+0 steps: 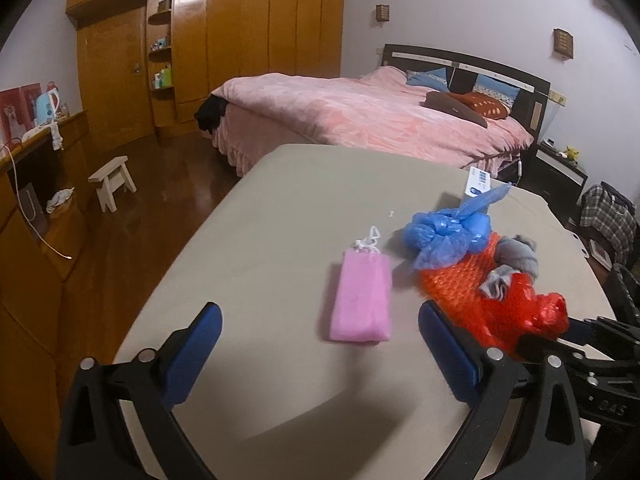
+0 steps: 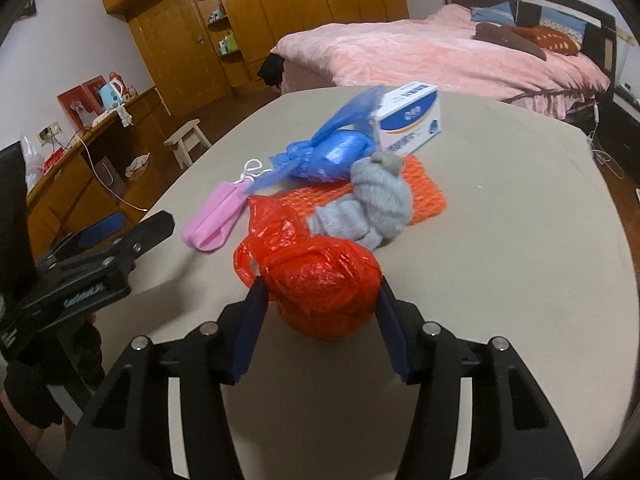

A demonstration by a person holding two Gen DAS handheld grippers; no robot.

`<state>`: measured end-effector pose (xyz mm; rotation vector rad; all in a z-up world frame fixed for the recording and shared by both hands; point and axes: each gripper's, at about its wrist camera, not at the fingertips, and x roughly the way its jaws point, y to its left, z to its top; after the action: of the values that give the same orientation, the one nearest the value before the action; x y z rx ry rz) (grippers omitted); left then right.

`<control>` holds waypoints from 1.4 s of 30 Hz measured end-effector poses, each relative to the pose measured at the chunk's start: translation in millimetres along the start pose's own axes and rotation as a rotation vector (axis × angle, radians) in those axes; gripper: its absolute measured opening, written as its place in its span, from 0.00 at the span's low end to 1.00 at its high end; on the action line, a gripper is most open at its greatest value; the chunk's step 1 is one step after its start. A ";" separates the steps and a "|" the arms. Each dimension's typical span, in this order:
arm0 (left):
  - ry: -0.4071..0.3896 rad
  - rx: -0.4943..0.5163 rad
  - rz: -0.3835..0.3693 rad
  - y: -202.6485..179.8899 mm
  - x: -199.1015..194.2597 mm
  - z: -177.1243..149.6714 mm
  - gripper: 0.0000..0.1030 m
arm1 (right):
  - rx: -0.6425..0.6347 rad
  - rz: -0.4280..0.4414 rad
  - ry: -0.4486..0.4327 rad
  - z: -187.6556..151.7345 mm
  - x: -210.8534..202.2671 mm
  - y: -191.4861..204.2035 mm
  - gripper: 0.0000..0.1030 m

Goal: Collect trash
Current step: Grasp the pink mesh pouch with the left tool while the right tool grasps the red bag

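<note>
Here, nearest the right wrist camera, the right gripper (image 2: 320,300) has its two blue-padded fingers set on either side of a knotted red plastic bag (image 2: 320,280), a crinkled, glossy bundle roughly ball-shaped with a loose twisted tail rising at its left. The pads sit against the bag's flanks, about half closed, and the bag rests on the table (image 2: 500,260), a smooth beige surface with rounded corners.

The left gripper (image 1: 320,344) hangs over a bare patch of the same table with its jaws spread wide and nothing between them; its fingers are black plastic with matte blue pads (image 1: 204,332).

Just ahead of it lies a soft pink pouch (image 1: 360,300), flat and rectangular, with a white drawstring at its far end. Beside the pouch, touching the red bag, is an orange mesh-textured mat (image 2: 420,192), bumpy like bubble wrap. On it sits a rolled grey knitted bundle (image 2: 376,200), ribbed and woolly. Behind that rests a tied blue plastic bag (image 2: 332,156), thin and shiny, its tail leaning against a white and blue cardboard box (image 2: 412,120).

Beyond the table stands a bed (image 1: 360,112) with a pink quilt, and a glossy wooden wardrobe (image 1: 240,32).
</note>
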<state>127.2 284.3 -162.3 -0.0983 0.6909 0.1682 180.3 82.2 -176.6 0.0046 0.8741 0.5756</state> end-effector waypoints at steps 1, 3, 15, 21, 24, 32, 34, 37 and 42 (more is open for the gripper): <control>0.003 0.002 0.000 -0.5 1.8 -0.4 0.94 | 0.001 -0.003 -0.004 -1.4 -4.2 -3.0 0.51; 0.014 0.007 0.002 -5.4 7.4 0.6 0.93 | 0.003 -0.010 -0.014 -2.7 -11.8 -9.1 0.51; 0.162 0.011 -0.050 -20.8 55.2 7.7 0.56 | 0.021 -0.084 -0.066 -1.5 -35.5 -45.2 0.51; 0.173 0.012 -0.066 -22.0 57.6 5.3 0.24 | 0.013 -0.077 -0.084 1.2 -43.9 -47.3 0.51; 0.122 0.018 -0.060 -24.7 44.0 6.4 0.21 | 0.007 -0.074 -0.092 1.2 -49.3 -46.5 0.51; 0.073 0.032 -0.086 -41.6 11.9 10.0 0.21 | 0.018 -0.072 -0.127 5.6 -67.5 -50.4 0.51; 0.066 0.040 -0.091 -47.5 4.5 11.9 0.21 | 0.026 -0.069 -0.134 5.8 -71.2 -52.1 0.51; 0.048 0.049 -0.107 -56.5 -7.7 14.5 0.21 | 0.035 -0.071 -0.144 6.3 -78.6 -54.7 0.51; 0.019 0.067 -0.135 -73.0 -23.4 22.0 0.21 | 0.054 -0.073 -0.172 8.5 -94.7 -60.8 0.51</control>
<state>136.8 212.9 -127.9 -0.0817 0.7061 0.0148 167.9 -12.8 -116.9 0.0704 0.7192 0.4754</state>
